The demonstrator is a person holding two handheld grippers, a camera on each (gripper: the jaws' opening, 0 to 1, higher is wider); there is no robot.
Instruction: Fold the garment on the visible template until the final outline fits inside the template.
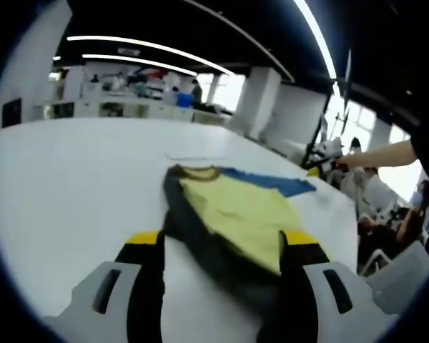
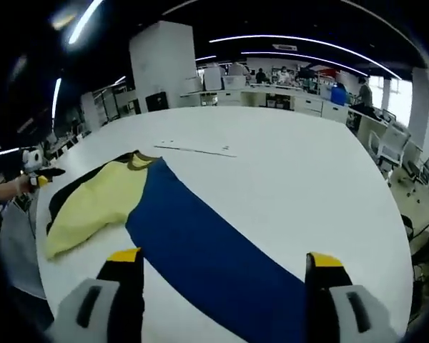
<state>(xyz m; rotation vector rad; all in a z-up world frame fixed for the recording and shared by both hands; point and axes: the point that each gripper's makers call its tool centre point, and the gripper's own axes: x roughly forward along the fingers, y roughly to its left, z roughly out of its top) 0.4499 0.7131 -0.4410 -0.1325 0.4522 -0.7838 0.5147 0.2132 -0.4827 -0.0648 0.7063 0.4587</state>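
The garment [image 1: 236,214] lies flat on the white table [image 1: 71,179]. It has a yellow body, a dark grey side and a blue part at its far end. My left gripper [image 1: 222,239] is open, its yellow-tipped jaws wide apart over the near dark edge. My right gripper [image 1: 322,153] appears at the right, held by a person's arm [image 1: 382,153]. In the right gripper view the blue part [image 2: 214,250] runs toward me between the open jaws of my right gripper [image 2: 224,257], and the yellow part [image 2: 100,200] lies beyond at the left. My left gripper [image 2: 39,171] is at the left edge.
A thin pale line [image 2: 196,148] marks the table beyond the garment's collar, also visible as a thin line [image 1: 196,157] in the left gripper view. Desks, shelves and chairs [image 2: 390,146] stand around the table. The table edge [image 2: 407,236] curves close on the right.
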